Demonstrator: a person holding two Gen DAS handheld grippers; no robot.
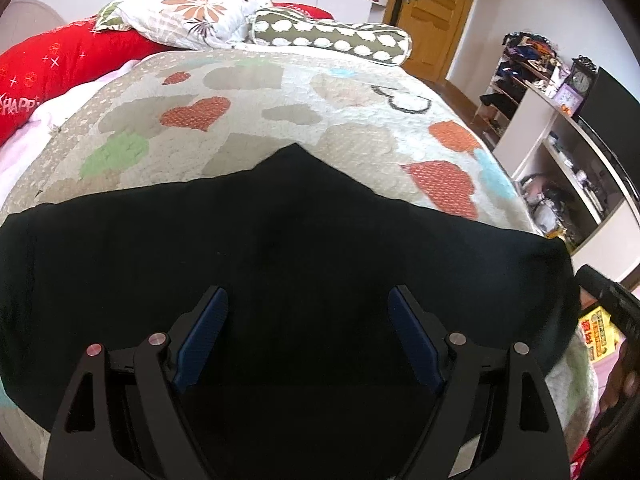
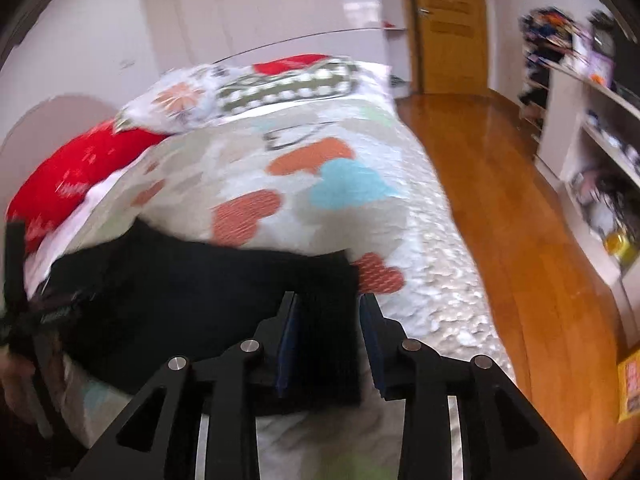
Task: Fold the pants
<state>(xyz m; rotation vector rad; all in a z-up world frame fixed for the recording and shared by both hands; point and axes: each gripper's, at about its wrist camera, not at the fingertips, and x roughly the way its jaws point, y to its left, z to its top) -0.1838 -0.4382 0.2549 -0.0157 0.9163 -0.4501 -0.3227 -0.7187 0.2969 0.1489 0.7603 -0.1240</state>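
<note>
The black pants (image 1: 280, 248) lie spread across the near part of the bed quilt (image 1: 280, 92). My left gripper (image 1: 308, 300) is open, its blue-padded fingers (image 1: 206, 328) wide apart just above the middle of the pants. In the right wrist view the pants (image 2: 180, 292) lie on the quilt (image 2: 320, 184). My right gripper (image 2: 328, 312) hovers over their right end, jaws partly open with the cloth edge between the fingers (image 2: 370, 332). The view is blurred, so I cannot tell whether the pads touch the cloth. The left gripper (image 2: 16, 312) shows at the left edge.
Pillows (image 1: 192, 16) and a red cushion (image 1: 60, 60) lie at the bed's far end. A wooden door (image 1: 436, 12) and cluttered shelves (image 1: 560, 120) stand to the right. Wooden floor (image 2: 500, 200) runs along the bed's right side.
</note>
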